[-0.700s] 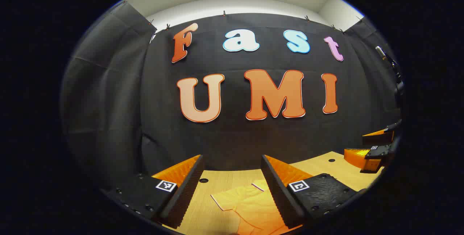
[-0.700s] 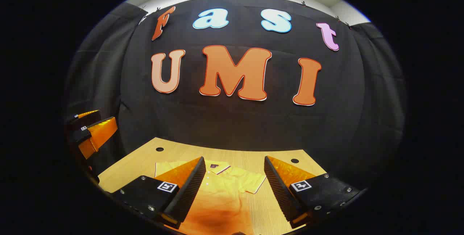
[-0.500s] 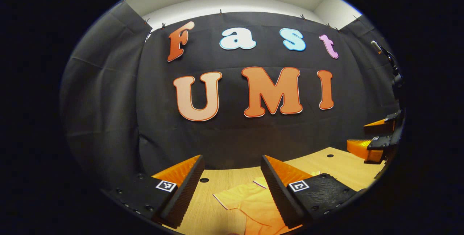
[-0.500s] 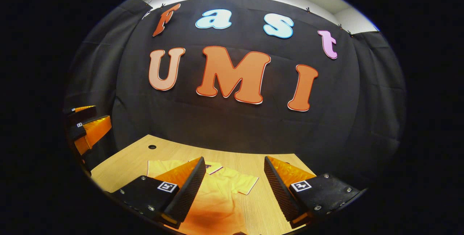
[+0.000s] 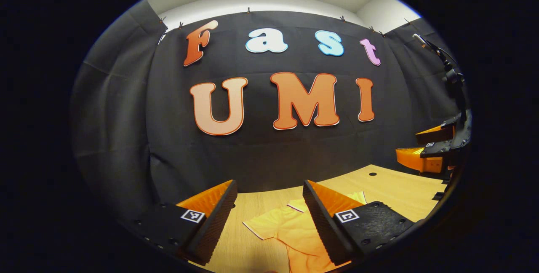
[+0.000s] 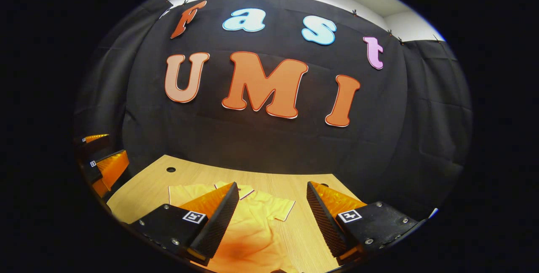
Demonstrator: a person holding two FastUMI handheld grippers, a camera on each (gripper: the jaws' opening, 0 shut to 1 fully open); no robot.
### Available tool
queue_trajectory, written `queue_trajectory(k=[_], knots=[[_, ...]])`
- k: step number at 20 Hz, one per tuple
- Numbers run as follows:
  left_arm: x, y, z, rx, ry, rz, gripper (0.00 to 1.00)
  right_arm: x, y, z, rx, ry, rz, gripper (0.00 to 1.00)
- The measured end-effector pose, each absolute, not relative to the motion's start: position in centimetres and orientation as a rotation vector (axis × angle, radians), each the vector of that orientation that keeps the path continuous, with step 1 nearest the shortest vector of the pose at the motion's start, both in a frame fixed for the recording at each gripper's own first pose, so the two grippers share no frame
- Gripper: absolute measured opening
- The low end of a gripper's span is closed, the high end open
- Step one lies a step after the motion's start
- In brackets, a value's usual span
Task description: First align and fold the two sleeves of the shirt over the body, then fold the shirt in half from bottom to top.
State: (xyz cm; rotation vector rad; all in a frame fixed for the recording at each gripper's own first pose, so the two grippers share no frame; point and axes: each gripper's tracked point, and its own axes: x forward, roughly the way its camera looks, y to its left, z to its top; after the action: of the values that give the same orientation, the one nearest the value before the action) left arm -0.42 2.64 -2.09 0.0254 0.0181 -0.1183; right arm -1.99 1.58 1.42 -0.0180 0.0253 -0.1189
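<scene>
Sharp, evenly lit fisheye views, strongly curved at the edges; soft dark shadow on the shirt (image 6: 248, 247).

shirt (image 6: 257, 218): yellow-orange polo, lay flat on the wooden table (image 6: 143, 186)
sleeves (image 5: 263, 224): spread outward, unfolded

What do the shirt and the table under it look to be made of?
Shirt: soft yellow-orange knit cloth, probably cotton; it lies limp with creases and contrast piping at the sleeve hems. Table: pale wood-grain top, matte, likely laminate; fine straight grain lines and round holes show.
</scene>
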Motion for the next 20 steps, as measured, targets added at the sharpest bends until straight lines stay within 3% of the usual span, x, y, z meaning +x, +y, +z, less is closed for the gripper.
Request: queue_trajectory(k=[11,20], knots=[[-0.5,5.2,5.0,0.057,-0.153,0.055,0.96,6.8,-3.7,-4.8,0.067,0.201,-0.085,0.98],[-0.6,2.7,3.6,0.112,-0.061,0.15,0.96,15.2,-6.2,-15.0,0.084,0.491,-0.002,0.99]])
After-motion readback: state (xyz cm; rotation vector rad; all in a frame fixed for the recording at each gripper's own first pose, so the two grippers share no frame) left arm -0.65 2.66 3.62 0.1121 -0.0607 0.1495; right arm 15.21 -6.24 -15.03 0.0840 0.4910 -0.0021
